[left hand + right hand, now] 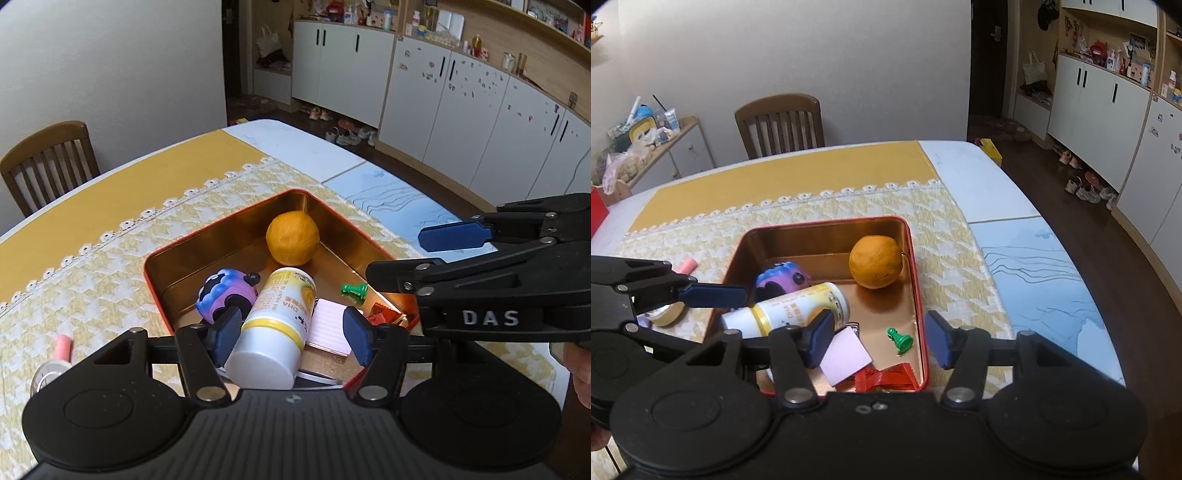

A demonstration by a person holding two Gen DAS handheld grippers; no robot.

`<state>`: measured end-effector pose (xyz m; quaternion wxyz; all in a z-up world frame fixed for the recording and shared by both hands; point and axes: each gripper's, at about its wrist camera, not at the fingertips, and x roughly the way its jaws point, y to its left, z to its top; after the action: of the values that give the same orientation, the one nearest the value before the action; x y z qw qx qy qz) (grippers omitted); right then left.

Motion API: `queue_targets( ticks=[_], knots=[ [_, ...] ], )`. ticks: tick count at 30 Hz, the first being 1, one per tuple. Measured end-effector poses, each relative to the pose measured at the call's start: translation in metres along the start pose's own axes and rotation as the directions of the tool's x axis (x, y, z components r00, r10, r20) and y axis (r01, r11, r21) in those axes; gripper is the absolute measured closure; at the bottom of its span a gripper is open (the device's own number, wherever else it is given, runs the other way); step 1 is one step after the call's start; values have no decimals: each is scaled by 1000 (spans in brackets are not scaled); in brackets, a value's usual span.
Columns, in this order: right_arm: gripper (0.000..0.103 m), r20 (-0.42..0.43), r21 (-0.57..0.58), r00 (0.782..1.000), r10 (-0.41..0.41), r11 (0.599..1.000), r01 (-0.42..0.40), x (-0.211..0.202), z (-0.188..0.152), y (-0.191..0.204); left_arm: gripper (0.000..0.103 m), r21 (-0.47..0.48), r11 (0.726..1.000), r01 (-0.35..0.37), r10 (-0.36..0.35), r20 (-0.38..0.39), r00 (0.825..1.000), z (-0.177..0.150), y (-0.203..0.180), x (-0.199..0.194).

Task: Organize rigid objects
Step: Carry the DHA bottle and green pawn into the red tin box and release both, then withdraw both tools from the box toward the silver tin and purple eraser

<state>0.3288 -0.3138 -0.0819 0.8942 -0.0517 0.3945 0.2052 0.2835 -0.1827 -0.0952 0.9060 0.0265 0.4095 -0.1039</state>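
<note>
A red tin (216, 224) (827, 222) with a gold inside stands on the yellow-white cloth. In it lie an orange (292, 238) (875, 262), a purple-blue squishy toy (221, 295) (779, 278), a white bottle (273, 332) (798, 306) with a yellow label on its side, a green pawn (354, 291) (900, 340), a pink pad (328, 326) (846, 356) and a red wrapper (886, 376). My left gripper (291, 336) hangs open over the bottle's cap end, with the pads off it. My right gripper (879, 338) (395, 254) is open above the tin's near right corner and holds nothing.
A pink tube (62, 345) (687, 266) and a tape roll (48, 373) (666, 314) lie on the cloth left of the tin. A wooden chair (779, 123) stands at the far side. A pale blue mat (1034, 277) covers the table's right part near its edge.
</note>
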Motion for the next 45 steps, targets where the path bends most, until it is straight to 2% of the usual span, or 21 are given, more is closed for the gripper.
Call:
queue_targets(
  ticks=[3,5,9,12,14,23,29,35,45],
  knots=[
    [39,21,-2,1000,23,1000,-23,-12,1,-1,43,-13,1000,-1,2,16,1000,-2,-2,-11],
    [39,33,-10,999,38,999,-38,-20,1,-2,38,-21,1000,-8,9,29,1000,-2,-4,-19],
    [33,55,-27,997,57,998,-56,-36,0,-2,37,-31,999,-34,35,56,998,-6,-11,-37],
    [19,78,-36,995,64,997,-61,-48,-2,-3,37,-38,998,-57,60,81,995,-9,-15,-52],
    [16,89,-33,992,85,996,-83,-55,-4,-5,30,-47,997,-68,72,90,993,-11,-15,-60],
    [2,143,-65,980,138,989,-130,-81,-12,2,24,-108,989,-103,116,127,985,-30,-13,-92],
    [0,183,-101,968,171,983,-155,-95,-16,18,18,-168,977,-133,160,158,974,-45,0,-110],
    [0,200,-159,962,185,975,-154,-99,-17,44,18,-187,964,-190,224,185,957,-61,19,-123],
    [0,167,-164,966,195,972,-168,-78,-11,92,18,-227,946,-230,268,153,951,-98,80,-125]
  ],
)
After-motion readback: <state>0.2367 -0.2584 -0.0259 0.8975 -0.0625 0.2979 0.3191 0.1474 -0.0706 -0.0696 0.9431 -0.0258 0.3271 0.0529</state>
